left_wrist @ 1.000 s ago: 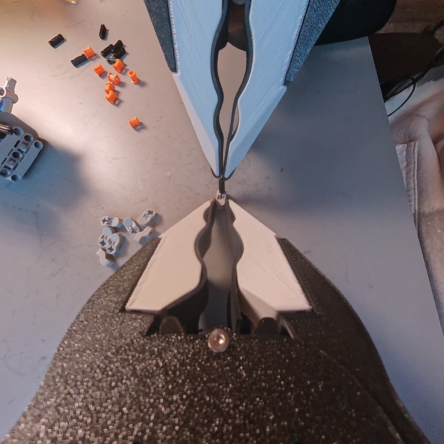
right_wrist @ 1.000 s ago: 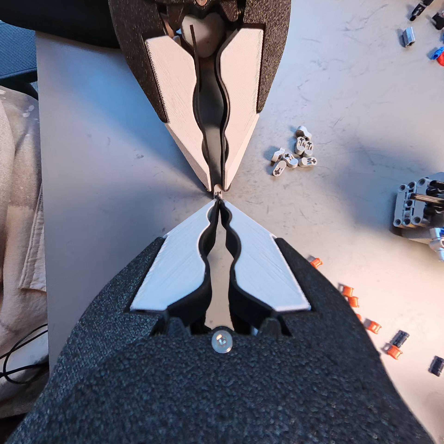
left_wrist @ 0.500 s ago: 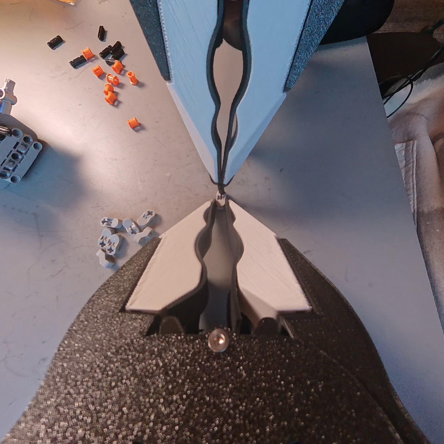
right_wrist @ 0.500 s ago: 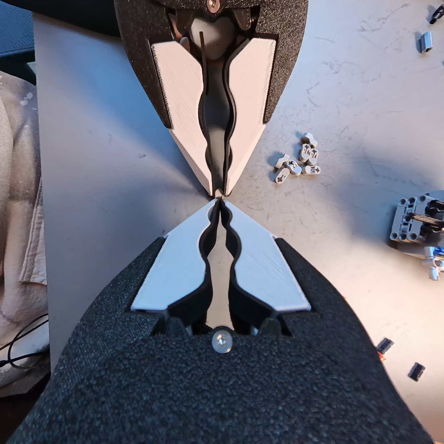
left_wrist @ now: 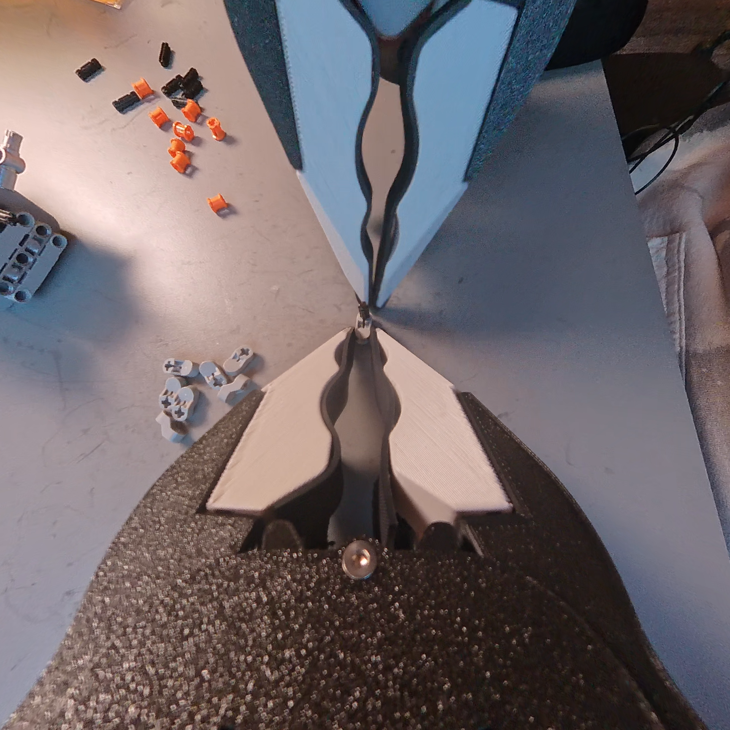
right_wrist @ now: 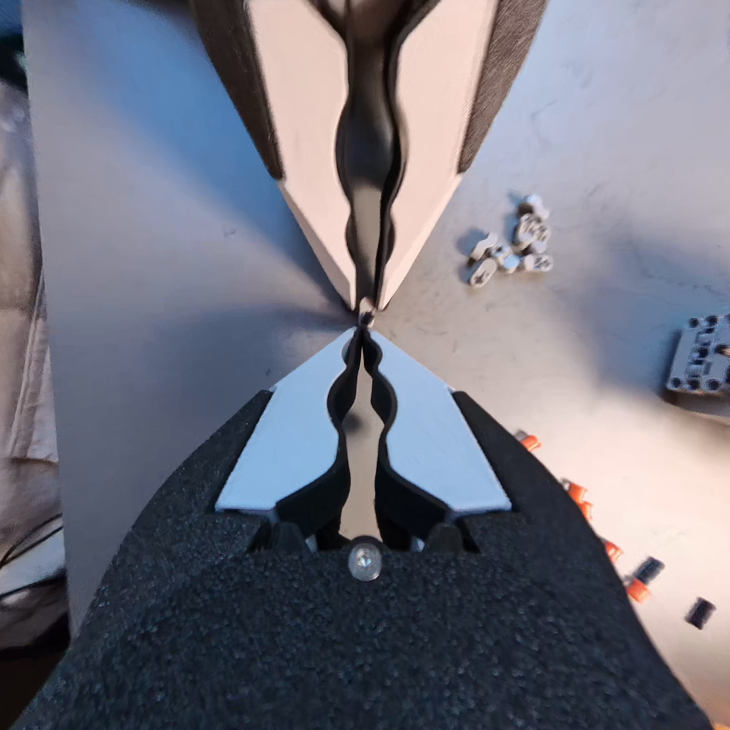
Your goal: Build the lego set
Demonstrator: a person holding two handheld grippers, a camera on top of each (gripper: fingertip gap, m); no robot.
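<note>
Left gripper (left_wrist: 364,331) pinches a grey connector (left_wrist: 362,320), right gripper (right_wrist: 361,331) a black pin (right_wrist: 365,317)

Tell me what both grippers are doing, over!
Left gripper shut on grey piece. Right gripper shut on black pin, tip to tip. Grey pile beside, not between.

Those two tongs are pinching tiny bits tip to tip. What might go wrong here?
The left tongs hold a small grey piece only at their very tips, and the right tongs grip a thin black pin the same way. Either could slip out, or the two could meet crooked and jam.
</note>
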